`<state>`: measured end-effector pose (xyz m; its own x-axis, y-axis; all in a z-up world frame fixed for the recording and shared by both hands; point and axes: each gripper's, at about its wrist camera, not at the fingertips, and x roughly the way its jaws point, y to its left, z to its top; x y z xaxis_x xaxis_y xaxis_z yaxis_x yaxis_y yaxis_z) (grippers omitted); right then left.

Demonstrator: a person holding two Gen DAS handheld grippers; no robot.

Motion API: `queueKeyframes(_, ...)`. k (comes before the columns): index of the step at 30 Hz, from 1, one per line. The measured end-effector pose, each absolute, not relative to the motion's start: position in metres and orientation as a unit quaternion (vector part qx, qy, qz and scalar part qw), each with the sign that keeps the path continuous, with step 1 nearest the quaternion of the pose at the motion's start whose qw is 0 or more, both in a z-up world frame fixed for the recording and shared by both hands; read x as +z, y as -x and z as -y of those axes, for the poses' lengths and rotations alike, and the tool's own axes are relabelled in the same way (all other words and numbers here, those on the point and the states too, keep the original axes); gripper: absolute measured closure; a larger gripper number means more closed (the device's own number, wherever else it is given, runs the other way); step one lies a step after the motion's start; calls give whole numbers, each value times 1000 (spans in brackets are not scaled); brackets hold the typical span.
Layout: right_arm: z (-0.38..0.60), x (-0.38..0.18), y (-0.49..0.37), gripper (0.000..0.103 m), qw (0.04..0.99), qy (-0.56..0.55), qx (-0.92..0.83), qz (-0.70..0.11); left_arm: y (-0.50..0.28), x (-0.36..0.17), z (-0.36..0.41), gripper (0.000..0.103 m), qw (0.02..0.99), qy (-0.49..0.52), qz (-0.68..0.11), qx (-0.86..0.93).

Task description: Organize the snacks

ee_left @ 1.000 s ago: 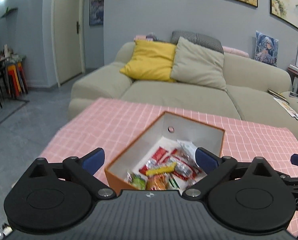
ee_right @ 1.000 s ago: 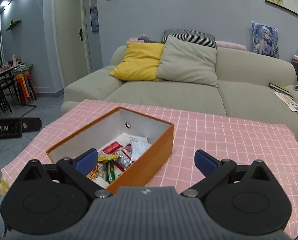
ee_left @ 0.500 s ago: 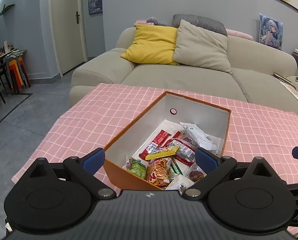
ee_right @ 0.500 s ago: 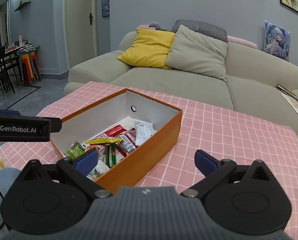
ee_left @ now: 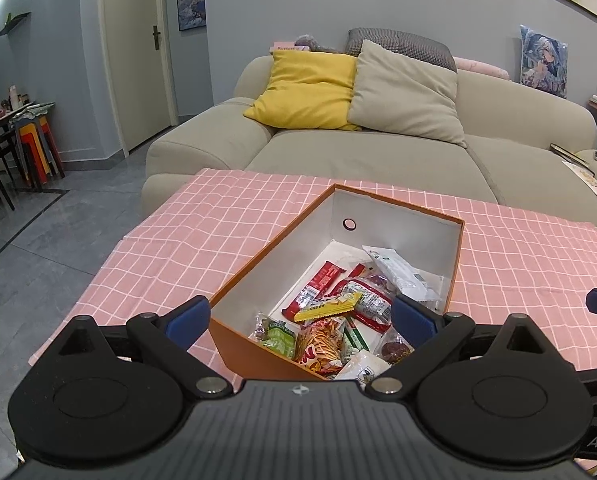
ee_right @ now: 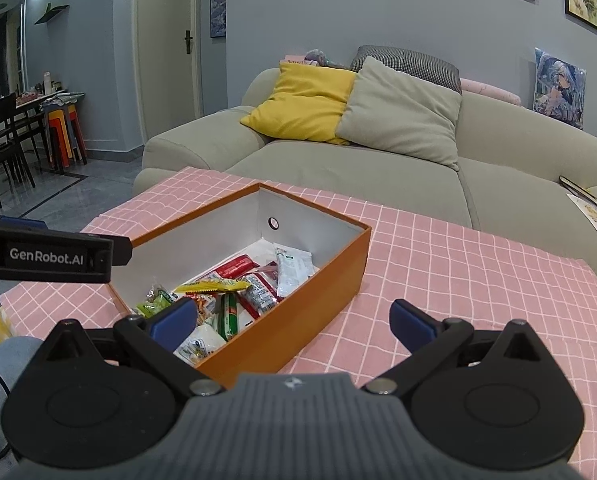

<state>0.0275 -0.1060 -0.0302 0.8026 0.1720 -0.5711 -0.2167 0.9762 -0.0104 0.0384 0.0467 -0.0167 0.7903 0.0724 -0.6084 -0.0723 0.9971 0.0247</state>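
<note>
An orange box [ee_left: 254, 354] with a white inside sits on the pink checked tablecloth [ee_left: 202, 224]; it also shows in the right wrist view [ee_right: 298, 320]. Several snack packets lie in its near half: a yellow bar [ee_left: 327, 309], red packets [ee_left: 318, 282], a green packet [ee_left: 278, 336] and a white packet [ee_left: 398, 270]. My left gripper [ee_left: 300, 318] is open and empty, above the box's near end. My right gripper [ee_right: 292, 320] is open and empty, above the box's near right corner. The left gripper's side [ee_right: 46, 256] shows in the right wrist view.
A beige sofa [ee_left: 378, 152] with a yellow cushion [ee_left: 306, 88] and a grey cushion [ee_left: 406, 96] stands behind the table. Dark chairs and stacked coloured stools [ee_left: 34, 148] stand at far left. Papers lie on the sofa's right end [ee_left: 586, 172].
Both grippers have risen and tilted down, so more of the box's inside and its snacks shows. Both jaws stay open.
</note>
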Motion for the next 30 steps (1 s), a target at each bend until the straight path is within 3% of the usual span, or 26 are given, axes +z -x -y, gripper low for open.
queueKeyframes(30, 105, -27, -24, 4, 950, 45, 106, -290, -36, -8, -45, 0, 949, -1, -314, 36)
